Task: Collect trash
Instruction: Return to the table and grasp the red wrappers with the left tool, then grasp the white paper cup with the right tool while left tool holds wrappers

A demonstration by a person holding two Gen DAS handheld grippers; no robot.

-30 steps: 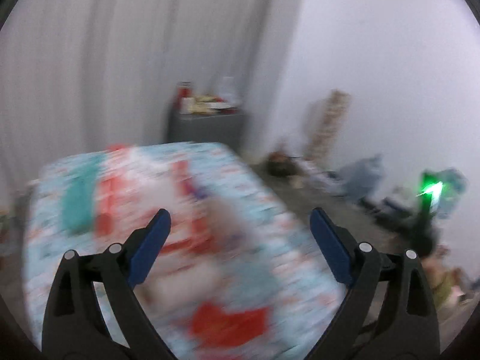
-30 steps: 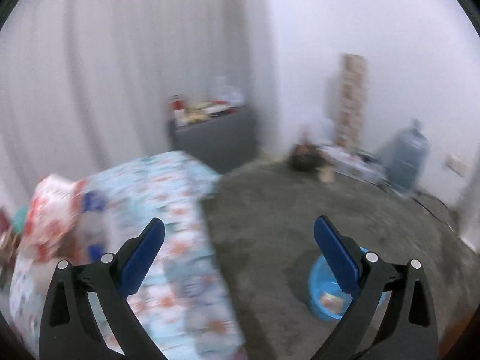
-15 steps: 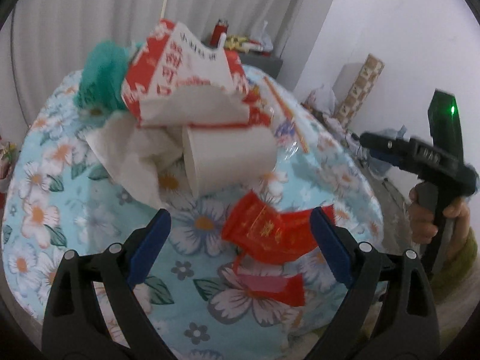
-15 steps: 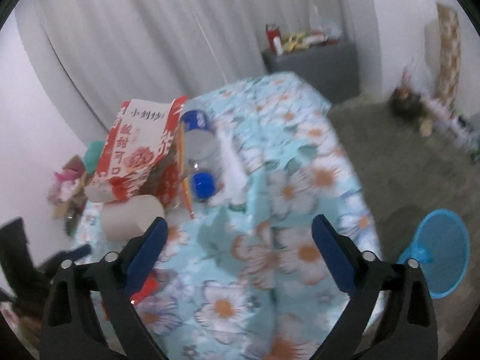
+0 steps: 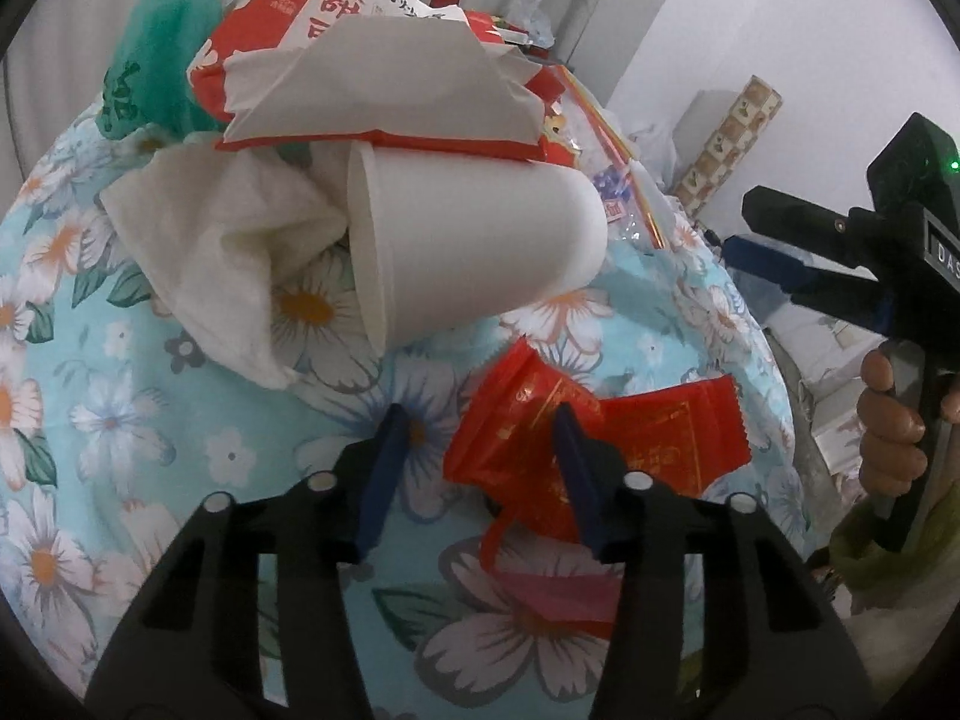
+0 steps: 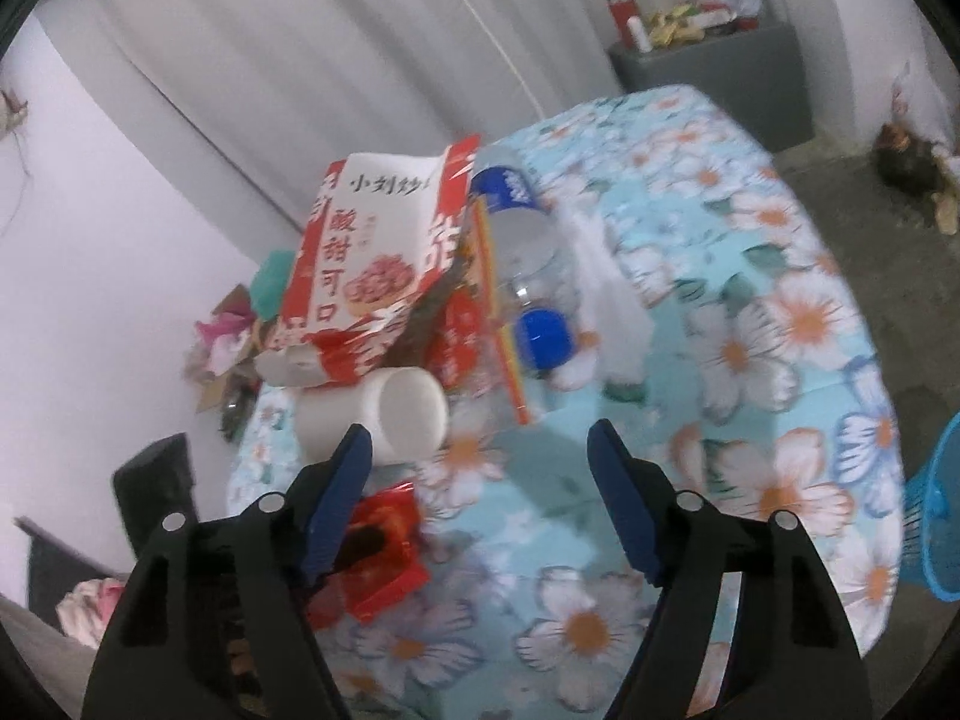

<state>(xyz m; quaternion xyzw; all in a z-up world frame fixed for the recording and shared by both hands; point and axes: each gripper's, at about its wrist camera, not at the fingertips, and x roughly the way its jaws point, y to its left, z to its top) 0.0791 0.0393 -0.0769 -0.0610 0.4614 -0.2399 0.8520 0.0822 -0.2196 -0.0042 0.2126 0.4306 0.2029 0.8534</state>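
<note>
since the left gripper (image 5: 477,468) sits low over the red foil wrapper (image 5: 576,456) with its jaws parted and nothing pinched between them, the risk i'd flag is a bad bite: its right finger is on top of the wrapper's crumpled middle while the left finger rests on bare floral tablecloth (image 5: 120,420), so closing here could snag cloth along with the foil, or let the slick wrapper slide out sideways. tugging the cloth would likely disturb the heap just behind it. there the white paper cup (image 5: 474,246) lies on its side, touching a crumpled tissue (image 5: 210,276), with a torn red-and-white snack box (image 5: 372,60) leaning on top; that cup looks ready to roll if nudged.

the right gripper (image 6: 480,492) hovers spread wide and empty above the table, near the cup's base, with a clear plastic bottle with a blue cap (image 6: 528,276) further back. both tools are crowding one corner, so they could bump each other. the blue bin (image 6: 936,516) stands on the floor beyond the table's edge, well apart from the trash, so a weak hold may drop the wrapper on the way there.
</note>
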